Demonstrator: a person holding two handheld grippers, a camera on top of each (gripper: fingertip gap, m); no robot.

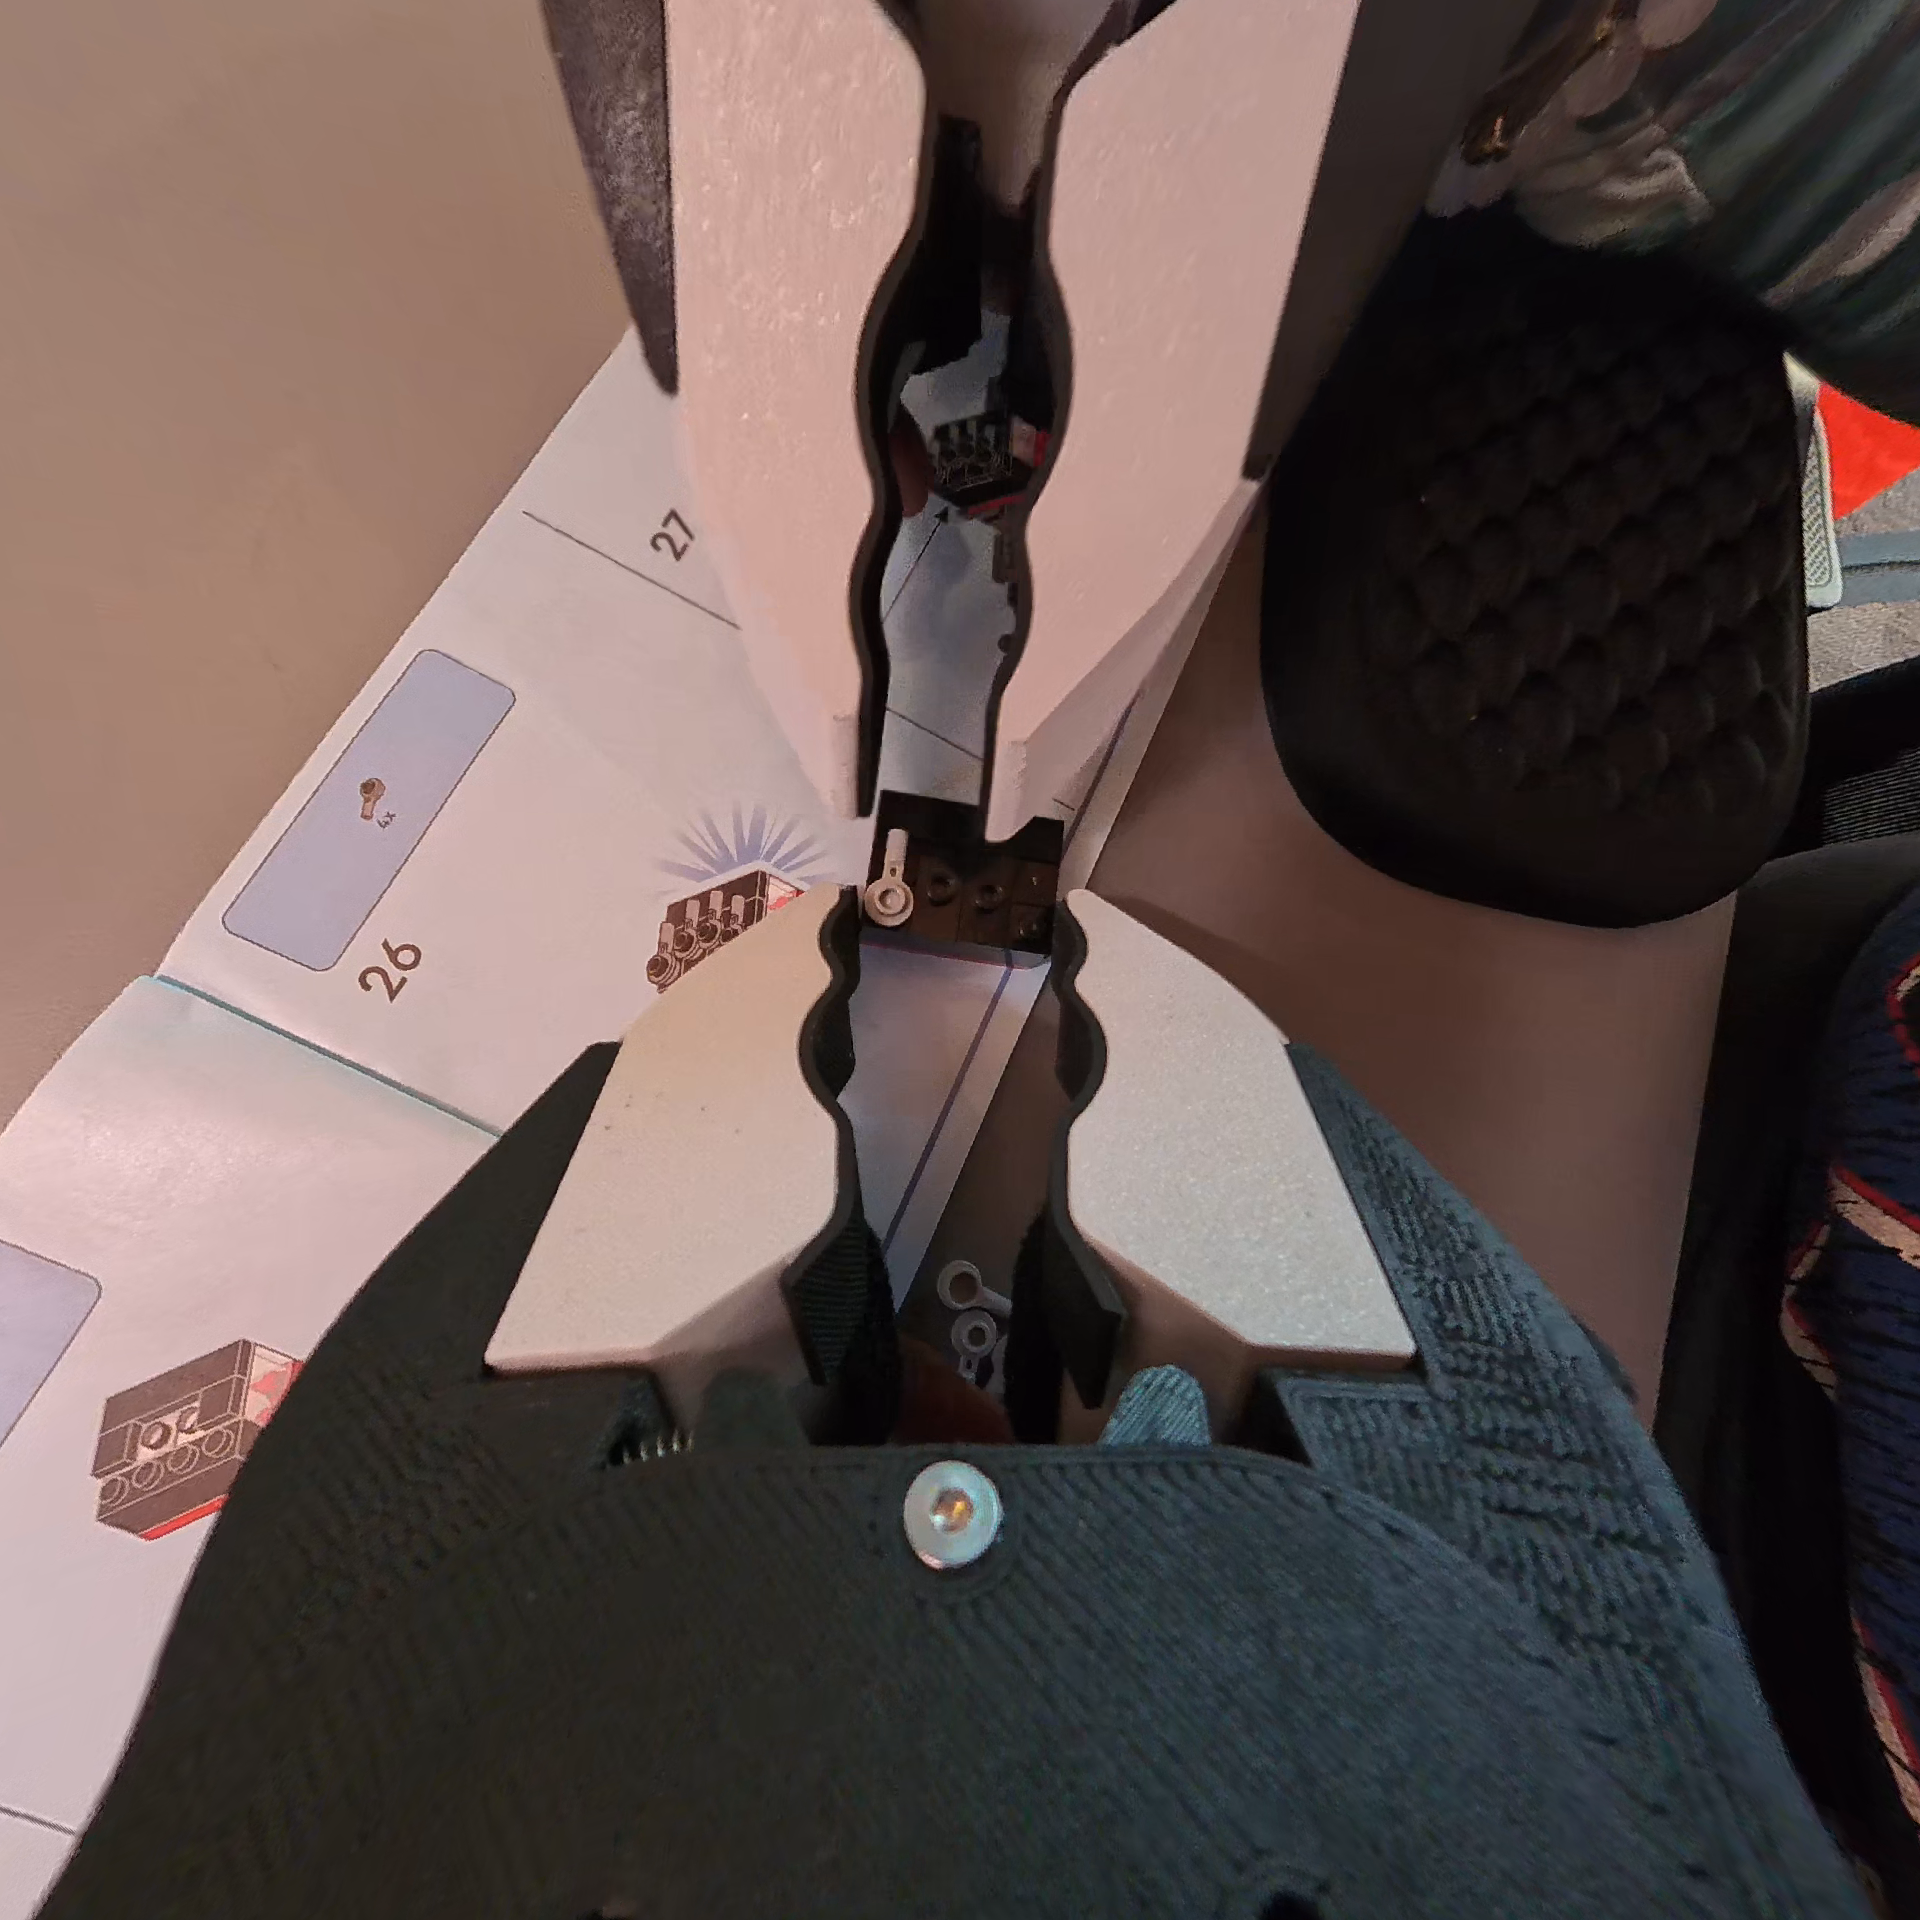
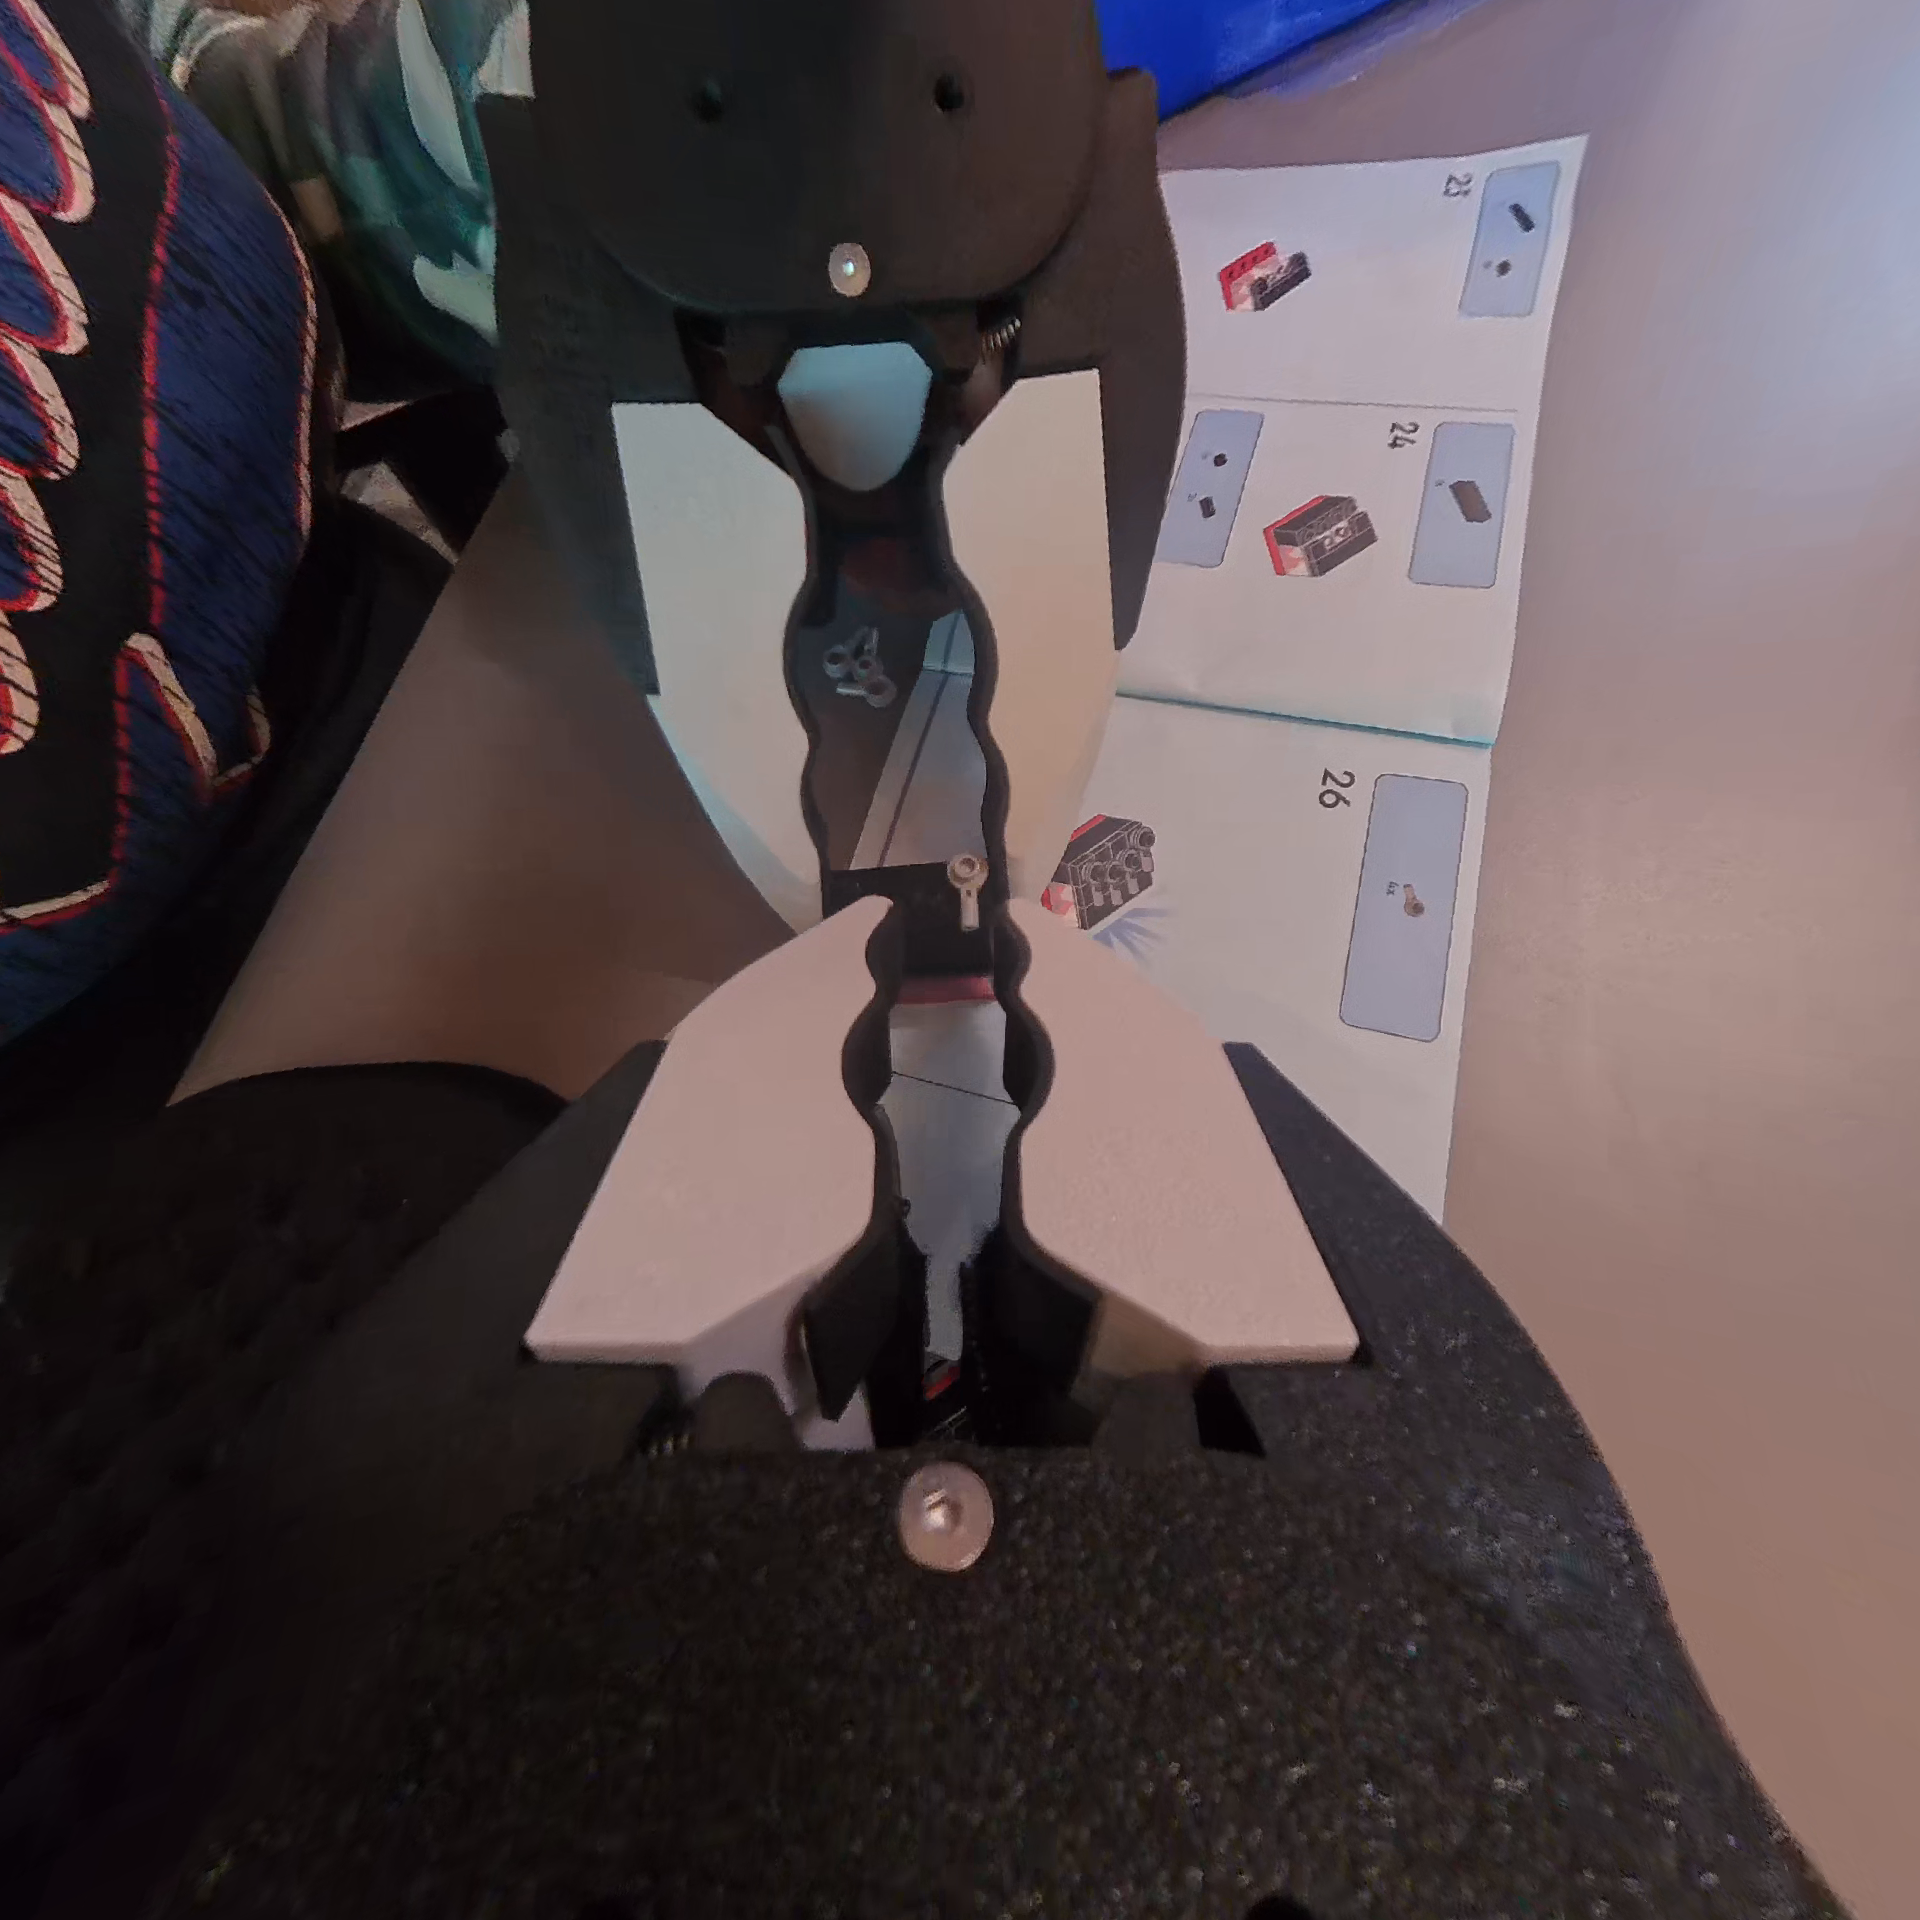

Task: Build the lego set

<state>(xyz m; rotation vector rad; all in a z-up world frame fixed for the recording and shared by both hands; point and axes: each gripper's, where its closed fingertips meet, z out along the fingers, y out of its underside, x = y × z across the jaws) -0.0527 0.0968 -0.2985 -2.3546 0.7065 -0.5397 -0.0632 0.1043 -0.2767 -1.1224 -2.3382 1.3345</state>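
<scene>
Together, left claw (image 1: pixel 961 914) and right claw (image 2: pixel 940 935) clamp one studded black block (image 1: pixel 966 883) — small grey pin (image 1: pixel 891 883) attached, glossy booklet (image 1: pixel 343 831) beneath.

counter: smooth beige surface (image 1: pixel 260 343), plain and matte, filling the left of the left wrist view and the right of the right wrist view
chair: black mesh armrest pad (image 1: pixel 1538 644) just beside the counter edge
fabric: dark blue cloth with red and pale pattern (image 2: pixel 114 499) at the side
far corner: blue patch (image 2: pixel 1299 42) past the counter
light: soft, warm, even; faint shadows
</scene>
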